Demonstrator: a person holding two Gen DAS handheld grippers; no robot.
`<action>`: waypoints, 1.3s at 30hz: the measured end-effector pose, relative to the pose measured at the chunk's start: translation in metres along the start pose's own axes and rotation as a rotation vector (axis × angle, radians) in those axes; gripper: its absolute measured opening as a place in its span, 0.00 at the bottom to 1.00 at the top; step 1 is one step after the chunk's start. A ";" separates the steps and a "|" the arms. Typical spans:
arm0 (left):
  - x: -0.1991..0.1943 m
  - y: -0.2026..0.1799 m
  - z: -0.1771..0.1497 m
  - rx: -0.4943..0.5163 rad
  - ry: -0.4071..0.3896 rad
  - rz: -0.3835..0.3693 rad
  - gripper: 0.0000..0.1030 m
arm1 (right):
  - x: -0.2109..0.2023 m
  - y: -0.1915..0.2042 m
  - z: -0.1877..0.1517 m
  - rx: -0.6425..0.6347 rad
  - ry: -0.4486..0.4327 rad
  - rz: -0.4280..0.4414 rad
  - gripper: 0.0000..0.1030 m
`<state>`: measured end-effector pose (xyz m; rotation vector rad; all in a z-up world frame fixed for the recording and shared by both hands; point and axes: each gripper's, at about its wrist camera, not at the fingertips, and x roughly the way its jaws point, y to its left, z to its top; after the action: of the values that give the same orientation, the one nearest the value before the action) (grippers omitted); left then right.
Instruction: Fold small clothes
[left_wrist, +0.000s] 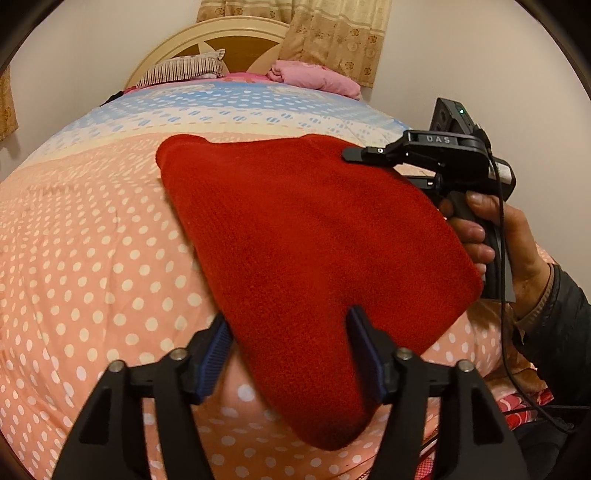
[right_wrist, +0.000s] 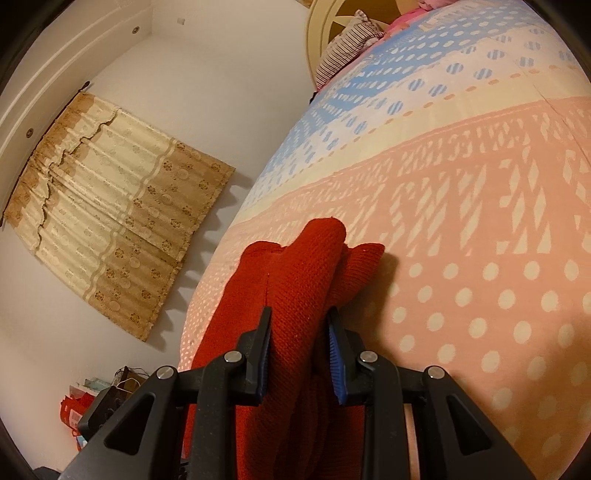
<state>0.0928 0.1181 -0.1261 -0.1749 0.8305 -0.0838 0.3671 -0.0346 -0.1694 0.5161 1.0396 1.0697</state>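
A red knitted garment (left_wrist: 295, 240) lies folded on the pink polka-dot bed cover (left_wrist: 92, 258). Its near, narrow end hangs between the wide-apart jaws of my left gripper (left_wrist: 290, 321), which is open; the pads do not squeeze the cloth. At the garment's far right corner is my right gripper (left_wrist: 364, 155), held by a person's hand (left_wrist: 491, 229). In the right wrist view the right gripper (right_wrist: 299, 317) is shut on a bunched fold of the red garment (right_wrist: 306, 266), lifted a little off the bed cover (right_wrist: 480, 295).
A striped pillow (left_wrist: 184, 68) and a folded pink blanket (left_wrist: 314, 75) lie at the headboard end. A patterned curtain (right_wrist: 110, 221) hangs on the wall beside the bed. Bags (right_wrist: 92, 398) stand on the floor below it.
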 end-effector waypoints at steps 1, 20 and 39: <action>0.000 -0.001 -0.001 0.003 0.002 0.007 0.72 | -0.001 -0.002 -0.001 0.005 -0.001 0.000 0.27; -0.025 0.005 0.024 0.072 -0.153 0.151 0.90 | -0.007 -0.003 -0.010 0.003 0.004 -0.073 0.27; 0.006 0.037 0.012 -0.057 -0.126 0.160 1.00 | -0.022 0.066 -0.083 -0.159 0.029 -0.041 0.37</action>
<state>0.1058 0.1554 -0.1290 -0.1648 0.7186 0.1009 0.2612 -0.0365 -0.1467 0.3506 0.9775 1.1155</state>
